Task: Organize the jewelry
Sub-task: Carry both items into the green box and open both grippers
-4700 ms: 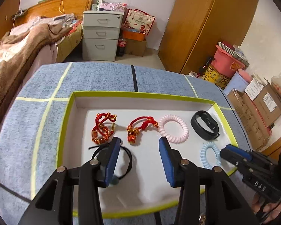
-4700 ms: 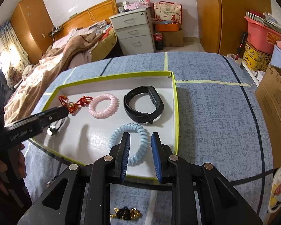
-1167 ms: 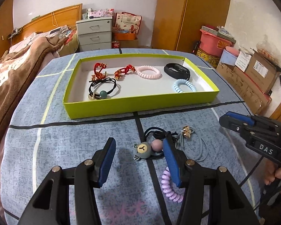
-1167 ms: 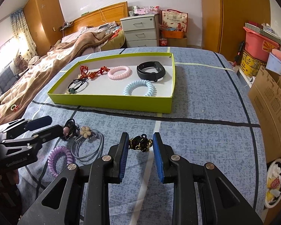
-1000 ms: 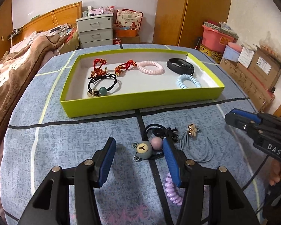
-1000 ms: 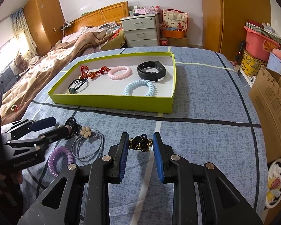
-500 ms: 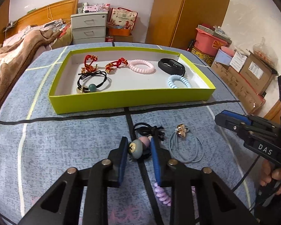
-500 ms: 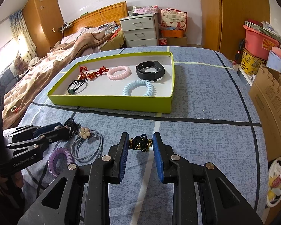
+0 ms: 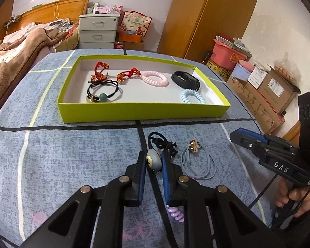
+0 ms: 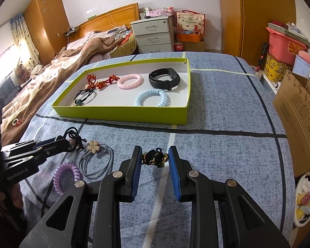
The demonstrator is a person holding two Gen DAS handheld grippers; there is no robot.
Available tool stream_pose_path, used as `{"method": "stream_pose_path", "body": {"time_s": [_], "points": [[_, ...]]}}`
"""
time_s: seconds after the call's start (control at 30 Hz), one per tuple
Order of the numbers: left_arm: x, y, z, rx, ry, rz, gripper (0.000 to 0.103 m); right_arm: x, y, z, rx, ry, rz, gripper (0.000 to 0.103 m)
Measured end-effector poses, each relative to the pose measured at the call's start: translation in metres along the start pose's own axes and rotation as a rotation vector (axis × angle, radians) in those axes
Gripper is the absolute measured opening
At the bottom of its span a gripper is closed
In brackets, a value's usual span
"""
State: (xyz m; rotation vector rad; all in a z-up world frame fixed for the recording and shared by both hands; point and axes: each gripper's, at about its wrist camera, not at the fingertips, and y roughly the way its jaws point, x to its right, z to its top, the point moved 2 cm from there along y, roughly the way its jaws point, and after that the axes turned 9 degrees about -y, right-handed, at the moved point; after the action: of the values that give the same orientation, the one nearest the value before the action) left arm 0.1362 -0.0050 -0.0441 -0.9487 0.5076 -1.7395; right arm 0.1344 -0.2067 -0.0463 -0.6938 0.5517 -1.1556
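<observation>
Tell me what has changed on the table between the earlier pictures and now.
Both grippers have pulled back from the tray to the loose pieces in front of it. The left gripper, open a second ago, has shut on the black hair tie with the bear charm. The right gripper still waits open around the black-and-gold piece. The items in the tray, the grey hair tie and the purple coil have not moved.

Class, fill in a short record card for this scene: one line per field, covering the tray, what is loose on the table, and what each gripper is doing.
tray: green, on blue table
in tray: two red knots, black tie with green bead, pink coil, blue coil, black band
loose on table: purple coil, grey tie with flower, black-gold tie
left gripper: shut on bear tie
right gripper: open, straddling black-gold tie
</observation>
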Motion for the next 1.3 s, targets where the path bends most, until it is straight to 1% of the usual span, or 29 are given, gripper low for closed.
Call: {"method": "stream_pose_path", "body": {"time_s": [0.1,0.2,0.27,0.37,0.47,0.53,0.63,0.8,0.93,1.1,1.3], "points": [[-0.001,-0.003,0.002,0.01,-0.005,-0.003,0.015,0.0,-0.001,0.0,0.001,0.0,0.0,0.027],[-0.004,-0.011,0.006,0.04,-0.02,-0.026,0.015,0.0,-0.002,0.0,0.002,0.005,0.0,0.027],[-0.007,-0.014,0.008,0.043,-0.034,-0.043,0.015,0.0,-0.002,0.0,0.003,0.005,0.001,0.027],[-0.01,-0.017,0.011,0.051,-0.051,-0.046,0.015,0.001,-0.003,0.0,0.006,0.006,0.0,0.027],[-0.015,-0.02,0.014,0.054,-0.076,-0.071,0.015,0.001,-0.005,0.001,0.01,0.008,0.002,0.027],[-0.016,-0.022,0.018,0.063,-0.079,-0.067,0.015,0.001,-0.006,0.002,0.017,0.008,0.005,0.027],[-0.014,-0.03,0.026,0.093,-0.057,-0.043,0.015,0.0,-0.01,0.005,0.027,0.007,0.005,0.027],[-0.014,-0.039,0.037,0.107,-0.05,-0.073,0.015,-0.002,-0.012,0.008,0.038,0.008,0.011,0.027],[-0.017,-0.041,0.043,0.117,-0.065,-0.08,0.015,-0.005,-0.012,0.012,0.042,0.004,0.02,0.027],[-0.018,-0.039,0.052,0.116,-0.075,-0.094,0.015,-0.009,-0.014,0.024,0.061,-0.001,0.027,0.027],[-0.018,-0.034,0.067,0.129,-0.073,-0.071,0.015,-0.015,-0.01,0.051,0.094,-0.016,0.044,0.027]]}}
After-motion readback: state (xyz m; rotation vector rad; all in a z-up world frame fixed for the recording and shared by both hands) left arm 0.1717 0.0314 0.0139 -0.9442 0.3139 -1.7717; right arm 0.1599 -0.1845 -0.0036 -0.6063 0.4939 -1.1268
